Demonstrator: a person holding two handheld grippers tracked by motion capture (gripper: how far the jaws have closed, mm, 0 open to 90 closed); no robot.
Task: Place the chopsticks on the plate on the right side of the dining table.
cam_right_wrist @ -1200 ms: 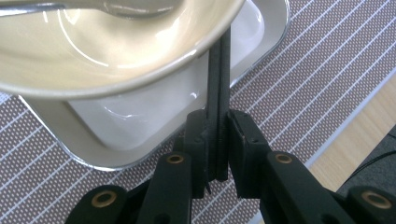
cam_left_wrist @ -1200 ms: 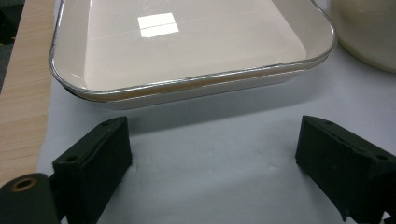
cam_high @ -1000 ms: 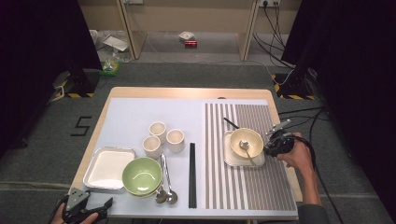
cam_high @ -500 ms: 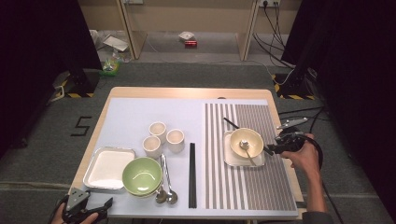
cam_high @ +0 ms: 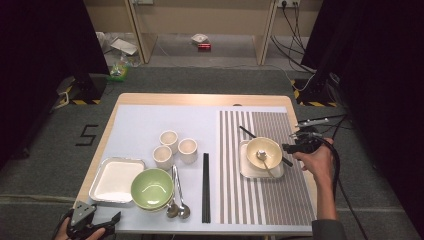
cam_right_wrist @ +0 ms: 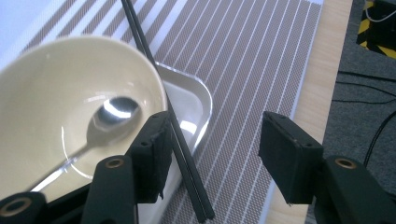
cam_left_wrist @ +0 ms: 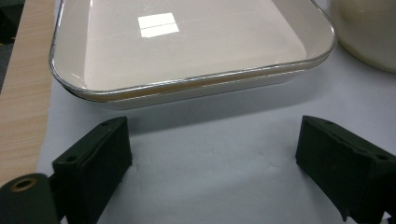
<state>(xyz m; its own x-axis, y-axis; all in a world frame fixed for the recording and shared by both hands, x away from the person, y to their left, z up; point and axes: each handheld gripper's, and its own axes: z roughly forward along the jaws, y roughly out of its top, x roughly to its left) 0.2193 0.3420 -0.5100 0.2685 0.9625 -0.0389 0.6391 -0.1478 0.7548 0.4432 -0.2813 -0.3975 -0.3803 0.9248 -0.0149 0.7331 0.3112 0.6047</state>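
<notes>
Broadly, the table [cam_high: 150,112] fills the middle of the high view, pale on its left half and striped on its right. At the right of that view a cream bowl [cam_high: 263,150] sits in a small white tray [cam_high: 247,172], a spoon [cam_high: 261,155] in it, and black chopsticks [cam_high: 247,133] lie across the tray's far side. The right gripper [cam_high: 292,148] hovers just right of the bowl, its jaws having just opened wider. From the right gripper view, the chopsticks [cam_right_wrist: 180,149] run from top centre to bottom centre just inside the left jaw, with nothing pinched between the pads. At lower left of the high view the left gripper [cam_high: 107,223] rests near a larger tray [cam_high: 97,187]; its own view shows jaws spread wide over bare table, the tray rim [cam_left_wrist: 196,81] just beyond.
</notes>
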